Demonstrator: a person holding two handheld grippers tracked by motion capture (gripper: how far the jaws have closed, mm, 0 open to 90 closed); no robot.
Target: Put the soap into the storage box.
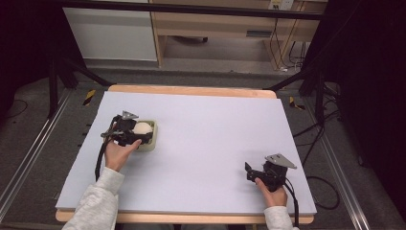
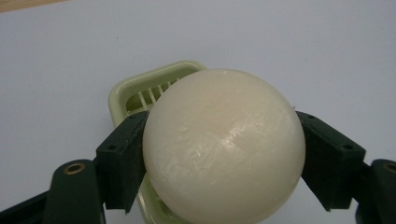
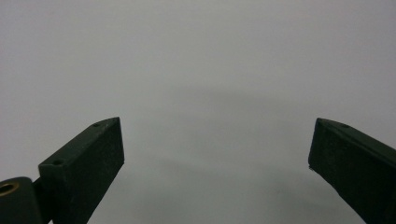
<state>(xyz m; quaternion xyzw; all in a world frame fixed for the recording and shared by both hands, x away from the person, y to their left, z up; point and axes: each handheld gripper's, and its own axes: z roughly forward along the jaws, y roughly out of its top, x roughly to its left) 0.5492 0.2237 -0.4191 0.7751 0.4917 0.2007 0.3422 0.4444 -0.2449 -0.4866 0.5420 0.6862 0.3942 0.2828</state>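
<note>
A cream, egg-like ball (image 2: 224,147) is clamped between the two black jaws of my left gripper (image 2: 224,154). It hovers over a pale green slotted dish (image 2: 140,91). From above, the ball (image 1: 142,128) and dish (image 1: 152,143) sit at the table's left, with my left gripper (image 1: 139,134) over them. My right gripper (image 1: 249,173) rests near the front right of the table, open. In its own view my right gripper (image 3: 217,154) has nothing but bare table between its jaws.
The pale lilac table top (image 1: 206,134) has a wooden edge (image 1: 191,90) at the back. A metal frame, cables and a wooden cabinet (image 1: 215,28) stand beyond it on the floor.
</note>
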